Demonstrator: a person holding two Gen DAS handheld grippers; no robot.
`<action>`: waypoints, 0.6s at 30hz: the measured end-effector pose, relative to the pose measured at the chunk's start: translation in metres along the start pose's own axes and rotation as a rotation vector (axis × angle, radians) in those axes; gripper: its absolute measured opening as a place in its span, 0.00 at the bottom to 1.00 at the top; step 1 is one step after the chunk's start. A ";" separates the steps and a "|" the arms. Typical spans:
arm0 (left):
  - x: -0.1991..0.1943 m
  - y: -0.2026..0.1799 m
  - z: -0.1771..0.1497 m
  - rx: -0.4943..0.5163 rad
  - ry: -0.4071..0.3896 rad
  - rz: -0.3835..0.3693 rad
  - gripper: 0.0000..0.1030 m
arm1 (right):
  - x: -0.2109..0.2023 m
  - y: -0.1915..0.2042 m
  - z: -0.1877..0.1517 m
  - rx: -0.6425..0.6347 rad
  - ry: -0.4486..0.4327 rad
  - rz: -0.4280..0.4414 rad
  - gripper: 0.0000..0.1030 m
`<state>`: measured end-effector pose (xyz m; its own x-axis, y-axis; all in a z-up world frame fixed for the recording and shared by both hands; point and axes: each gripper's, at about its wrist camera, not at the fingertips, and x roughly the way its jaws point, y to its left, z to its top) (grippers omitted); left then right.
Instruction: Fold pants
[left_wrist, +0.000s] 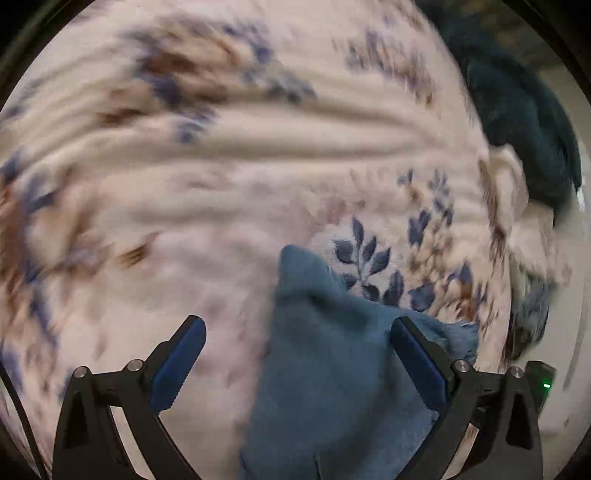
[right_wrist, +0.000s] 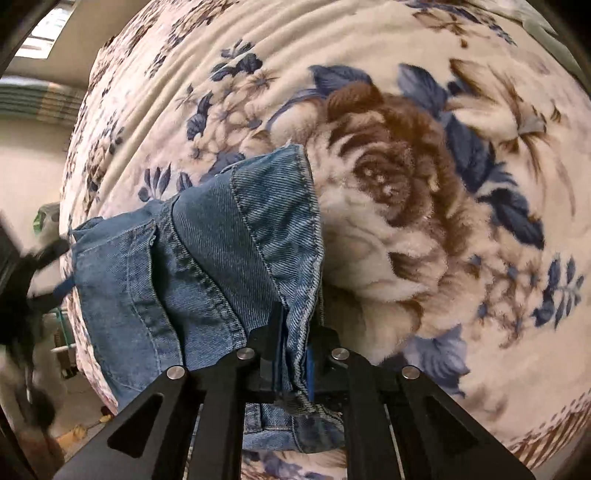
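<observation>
Blue denim pants (right_wrist: 221, 240) lie bunched on a cream blanket (right_wrist: 406, 184) with blue and brown flowers. My right gripper (right_wrist: 297, 332) points steeply down and is shut on a hemmed edge of the denim, with the fabric pinched between its blue pads. In the blurred left wrist view a peak of the pants (left_wrist: 325, 369) rises between the fingers of my left gripper (left_wrist: 298, 321). Its jaws stand wide apart. The right pad (left_wrist: 417, 362) sits at the cloth's edge and the left pad (left_wrist: 177, 365) is apart from it.
A dark teal cloth (left_wrist: 524, 122) lies at the blanket's upper right edge. In the right wrist view the blanket (right_wrist: 85, 184) ends at the left over pale floor (right_wrist: 33, 177). A blurred black shape (right_wrist: 22, 280) is at that left edge.
</observation>
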<state>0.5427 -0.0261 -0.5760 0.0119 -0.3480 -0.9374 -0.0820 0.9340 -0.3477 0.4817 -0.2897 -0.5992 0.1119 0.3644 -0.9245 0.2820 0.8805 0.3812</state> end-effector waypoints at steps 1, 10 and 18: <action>0.011 0.002 0.006 0.014 0.024 -0.010 0.80 | 0.002 0.002 -0.001 -0.006 0.004 -0.005 0.09; 0.027 0.003 0.044 0.082 0.008 -0.024 0.26 | -0.009 -0.001 -0.001 -0.024 0.006 -0.097 0.11; -0.038 0.048 0.009 -0.157 -0.131 -0.199 0.73 | -0.013 0.007 -0.002 -0.066 0.118 -0.067 0.48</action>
<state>0.5471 0.0328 -0.5567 0.1709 -0.4999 -0.8490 -0.2186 0.8210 -0.5274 0.4802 -0.2881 -0.5845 -0.0187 0.3335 -0.9426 0.2211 0.9208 0.3214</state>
